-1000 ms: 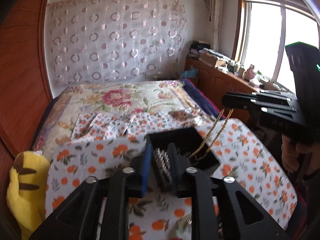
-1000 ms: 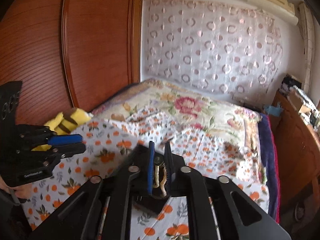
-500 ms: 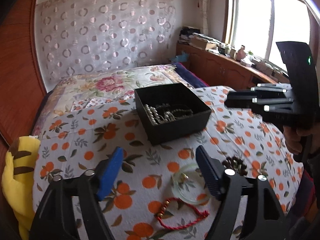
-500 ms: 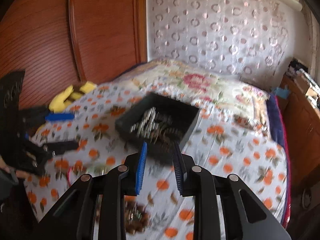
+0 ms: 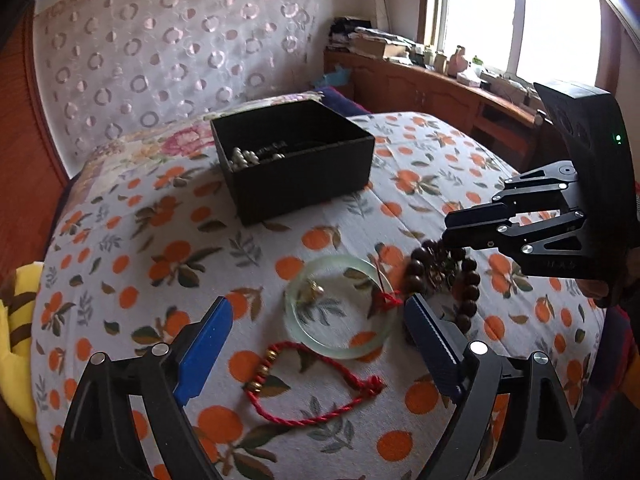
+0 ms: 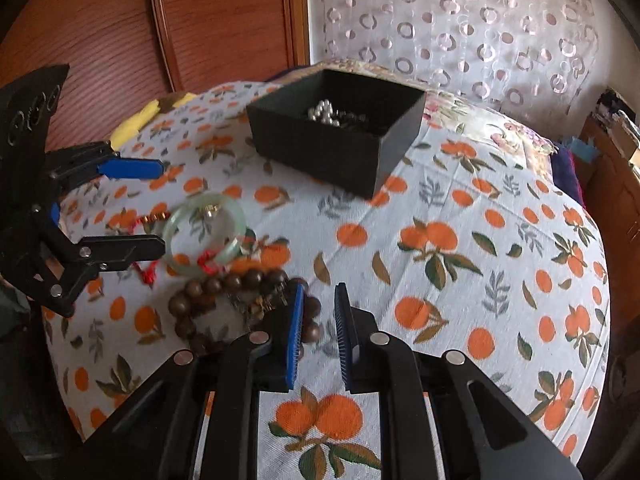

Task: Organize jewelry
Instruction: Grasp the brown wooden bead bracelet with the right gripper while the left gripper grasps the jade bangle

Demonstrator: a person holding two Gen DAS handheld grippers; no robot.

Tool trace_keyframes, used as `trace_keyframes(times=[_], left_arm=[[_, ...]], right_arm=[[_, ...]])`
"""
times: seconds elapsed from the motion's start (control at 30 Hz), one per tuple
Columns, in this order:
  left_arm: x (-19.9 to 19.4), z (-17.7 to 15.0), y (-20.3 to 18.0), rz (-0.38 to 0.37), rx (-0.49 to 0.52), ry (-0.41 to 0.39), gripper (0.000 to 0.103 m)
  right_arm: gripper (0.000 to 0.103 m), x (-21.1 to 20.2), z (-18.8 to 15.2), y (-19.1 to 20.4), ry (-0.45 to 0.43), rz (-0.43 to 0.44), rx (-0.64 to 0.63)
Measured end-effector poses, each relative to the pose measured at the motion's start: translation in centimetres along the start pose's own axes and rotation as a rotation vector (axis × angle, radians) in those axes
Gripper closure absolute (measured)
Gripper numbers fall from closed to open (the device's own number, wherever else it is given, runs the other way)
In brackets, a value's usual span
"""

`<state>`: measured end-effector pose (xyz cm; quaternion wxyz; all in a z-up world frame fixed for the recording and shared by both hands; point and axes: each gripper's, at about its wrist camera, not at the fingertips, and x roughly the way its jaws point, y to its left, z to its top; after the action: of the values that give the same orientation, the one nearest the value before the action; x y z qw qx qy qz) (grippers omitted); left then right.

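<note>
While the black box [image 5: 298,160] sits toward the far side of the orange-print cloth [image 5: 160,240] covering the bed, the loose jewelry lies in a cluster nearer the person. Inside the box, a strand of pale pearl-like beads [image 5: 240,157] rests against the left wall, with darker pieces beside it. The left gripper [image 5: 316,344] hangs over the cluster with its jaws spread wide, having just been opening; nothing is pinched between them, though the pale green bangle [image 5: 340,310] lies on the cloth in the gap below. A small gold-coloured piece [image 5: 310,290] sits inside the bangle's ring, and a red cord bracelet [image 5: 312,384] with gold beads lies just in front of it, touching its near edge. To the right of the bangle is a pile of dark brown wooden beads [image 6: 224,296]. The right gripper [image 6: 318,328] is at that pile, its jaws narrow and just having been closing; its left pad is against the beads' right edge, but the gap between the pads shows only cloth. A yellow plush toy [image 5: 16,320] lies at the bed's left edge.
</note>
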<state>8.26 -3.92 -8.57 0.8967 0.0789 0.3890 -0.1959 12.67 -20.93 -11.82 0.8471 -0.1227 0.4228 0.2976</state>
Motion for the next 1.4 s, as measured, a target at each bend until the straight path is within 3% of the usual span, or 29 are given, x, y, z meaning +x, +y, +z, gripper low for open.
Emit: trace_keyframes(times=[0.23, 0.67, 1.1, 1.23, 1.4], left_arm=[[0.5, -0.2, -0.5, -0.005, 0.006, 0.023, 0.019], [2.4, 0.7, -1.1, -0.021, 0.010, 0.078, 0.019], [4.3, 1.1, -1.4, 0.037, 0.018, 0.118, 0.019], [4.0, 1.1, -1.4, 0.033, 0.024, 0.101, 0.034], [3.6, 0.8, -1.5, 0.039, 0.019, 0.094, 0.034]], right_arm=[[0.085, 0.4, -0.4, -0.2, 0.030, -0.050, -0.017], [0.085, 0.7, -1.1, -0.8, -0.039, -0.036, 0.017], [0.085, 0.8, -1.1, -0.6, -0.040, -0.049, 0.010], [0.085, 0.8, -1.1, -0.6, -0.040, -0.054, 0.005], [0.085, 0.8, -1.1, -0.6, -0.040, -0.054, 0.005]])
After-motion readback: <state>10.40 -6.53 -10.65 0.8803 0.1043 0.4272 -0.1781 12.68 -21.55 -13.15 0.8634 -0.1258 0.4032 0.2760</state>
